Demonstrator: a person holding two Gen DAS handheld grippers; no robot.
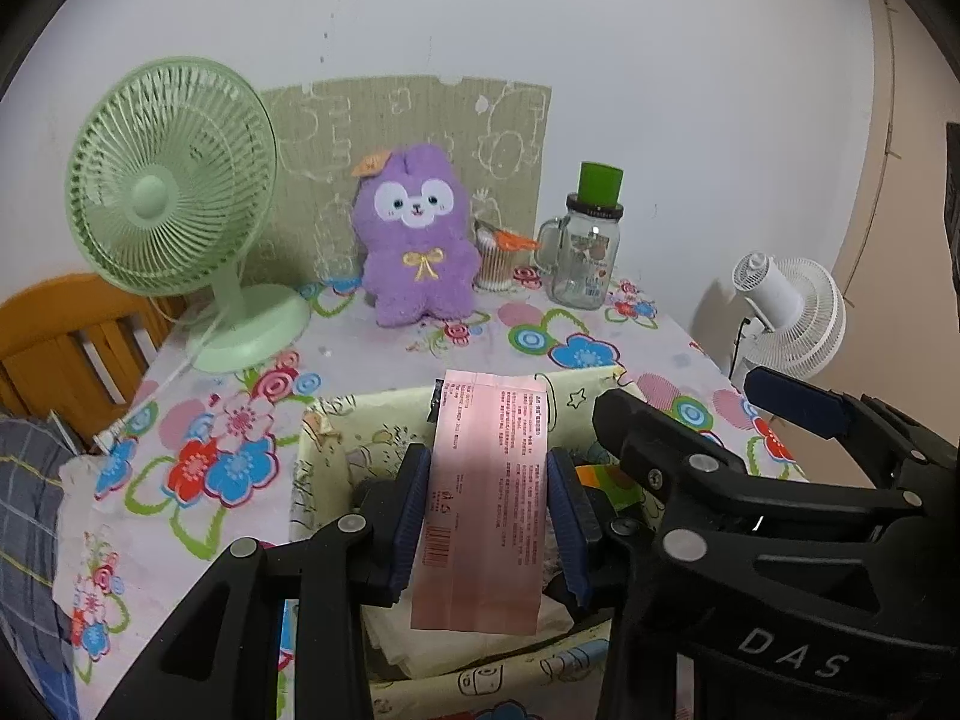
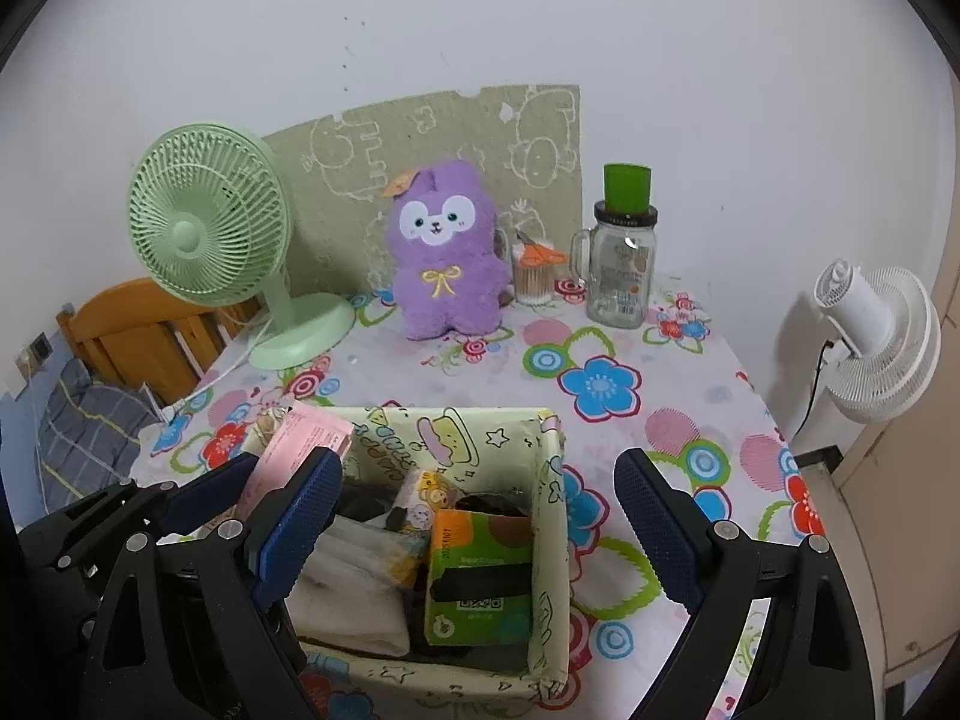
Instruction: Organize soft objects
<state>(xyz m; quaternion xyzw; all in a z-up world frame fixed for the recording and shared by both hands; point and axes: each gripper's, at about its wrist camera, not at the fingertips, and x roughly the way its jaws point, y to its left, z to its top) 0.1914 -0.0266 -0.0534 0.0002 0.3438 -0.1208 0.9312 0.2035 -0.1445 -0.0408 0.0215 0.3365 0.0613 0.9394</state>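
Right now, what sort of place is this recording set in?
Most likely a bedroom or small living room at home: a table with a flowered tablecloth against a white wall, a purple plush toy, a green desk fan, and what looks like a wooden bed frame with bedding beside it.

Both wrist views close above storage box, angled down toward wall; share purple plush.
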